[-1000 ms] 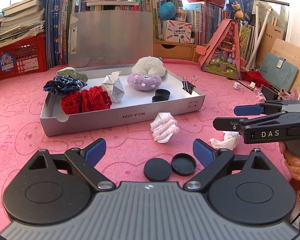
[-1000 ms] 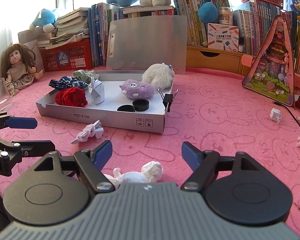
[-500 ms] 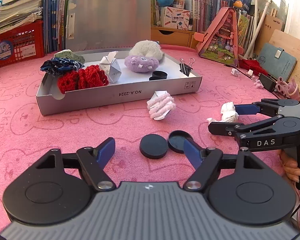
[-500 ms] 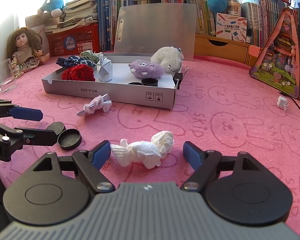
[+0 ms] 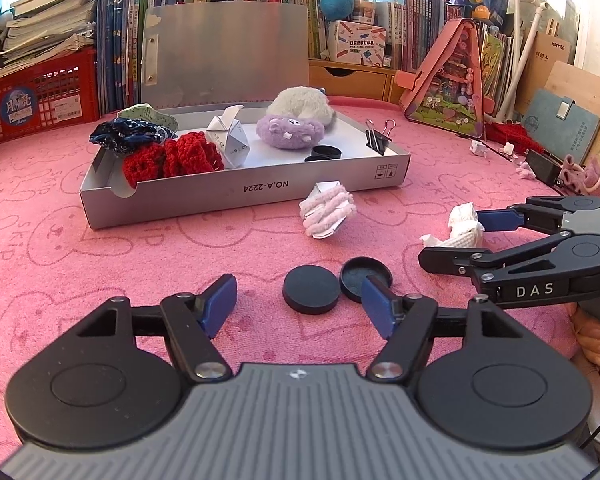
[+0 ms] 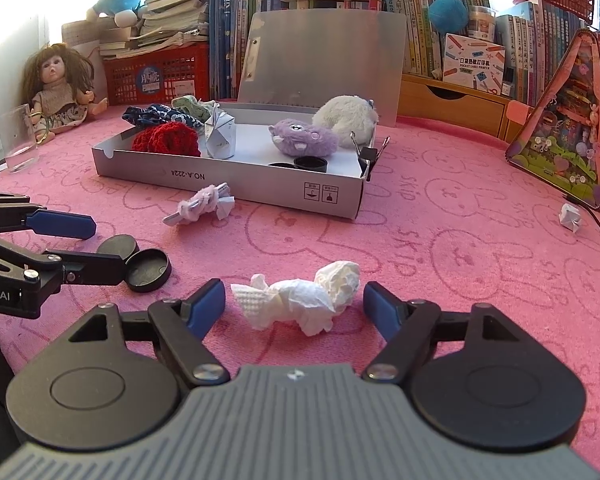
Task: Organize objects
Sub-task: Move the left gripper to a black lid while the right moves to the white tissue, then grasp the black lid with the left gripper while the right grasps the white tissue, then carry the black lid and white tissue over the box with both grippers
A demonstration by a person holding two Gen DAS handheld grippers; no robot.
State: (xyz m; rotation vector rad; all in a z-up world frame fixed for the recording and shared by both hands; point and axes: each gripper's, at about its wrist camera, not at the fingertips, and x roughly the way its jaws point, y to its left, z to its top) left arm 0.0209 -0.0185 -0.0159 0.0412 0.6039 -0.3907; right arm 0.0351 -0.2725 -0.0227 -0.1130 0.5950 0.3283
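Observation:
My left gripper is open over two black round lids on the pink cloth; they also show in the right wrist view. My right gripper is open around a crumpled white tissue, which also shows in the left wrist view. A pink and white wrapped bundle lies in front of the grey box. The box holds red yarn, a paper cube, a purple plush and black lids.
A black binder clip grips the box's right wall. A clear cup and a doll stand at the left. A pink toy house and shelves of books stand behind. Small paper scraps lie at the right.
Both grippers have pulled back and lowered. The two black lids now sit between the left fingers, and the tissue sits fully between the right fingers. Both stay open.

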